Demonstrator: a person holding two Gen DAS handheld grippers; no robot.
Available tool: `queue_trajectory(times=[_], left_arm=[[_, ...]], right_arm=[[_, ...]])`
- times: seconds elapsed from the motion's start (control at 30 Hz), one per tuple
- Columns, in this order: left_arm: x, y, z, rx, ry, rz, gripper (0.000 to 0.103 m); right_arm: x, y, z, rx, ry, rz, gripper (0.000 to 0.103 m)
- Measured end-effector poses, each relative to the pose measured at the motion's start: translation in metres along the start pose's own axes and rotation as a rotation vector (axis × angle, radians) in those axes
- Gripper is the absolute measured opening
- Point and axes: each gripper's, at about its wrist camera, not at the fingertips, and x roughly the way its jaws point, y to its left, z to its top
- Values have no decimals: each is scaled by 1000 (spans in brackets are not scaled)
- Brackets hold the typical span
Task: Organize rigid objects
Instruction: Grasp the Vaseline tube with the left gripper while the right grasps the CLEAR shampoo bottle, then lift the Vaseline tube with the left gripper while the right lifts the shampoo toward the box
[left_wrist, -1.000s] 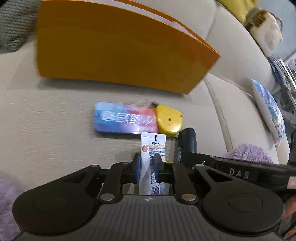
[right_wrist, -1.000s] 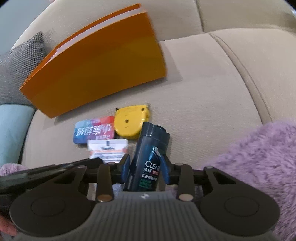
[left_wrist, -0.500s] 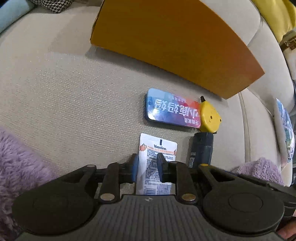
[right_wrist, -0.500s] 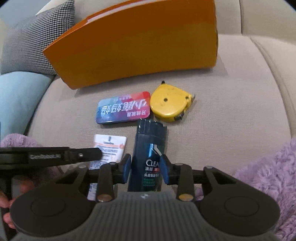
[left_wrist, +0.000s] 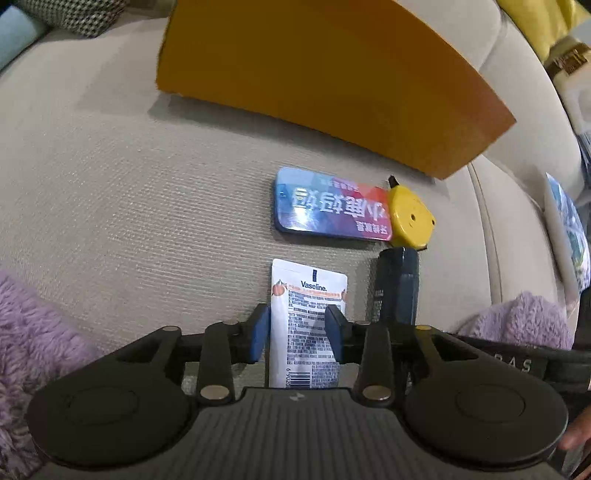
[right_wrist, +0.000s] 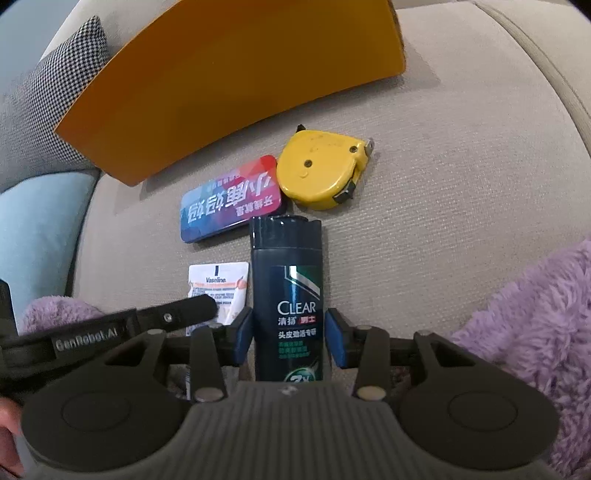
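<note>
Left gripper (left_wrist: 297, 325) jaws opening, white Vaseline tube (left_wrist: 308, 325) lay between, unpressed. Right gripper (right_wrist: 289, 334) jaws opening around dark Clear shampoo bottle (right_wrist: 287, 295) on beige sofa (right_wrist: 461, 184). Both containers capped.

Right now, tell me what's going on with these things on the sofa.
A person is lining up small items on the sofa cushion with two handheld grippers. The left gripper is opening around a Vaseline tube; the right gripper is opening around a dark Clear shampoo bottle. Both items lie side by side on the cushion, below a colourful tin and a yellow tape measure, near an orange folder.
</note>
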Motion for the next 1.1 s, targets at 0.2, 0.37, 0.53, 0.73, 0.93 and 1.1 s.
queue_trajectory(times=[0.2,0.37,0.53,0.73,0.93,1.1], left_arm=[[3,-24,-9,154,4,63,55],[5,-35,-14,239,8,100,64],[10,-53,-24,356,16,170,66],[6,-43,-21,288,3,124,56],[-7,-26,-20,180,1,54,55],[-21,-22,-21,159,-32,18,54]], right_arm=[[-1,-4,1,2,-1,10,44],[-5,-11,2,31,-5,33,44],[-14,-16,2,29,-12,39,44],[-12,-13,2,-1,-19,34,44],[-9,-10,2,-21,-29,38,43],[-15,-5,-2,-48,-58,38,43]])
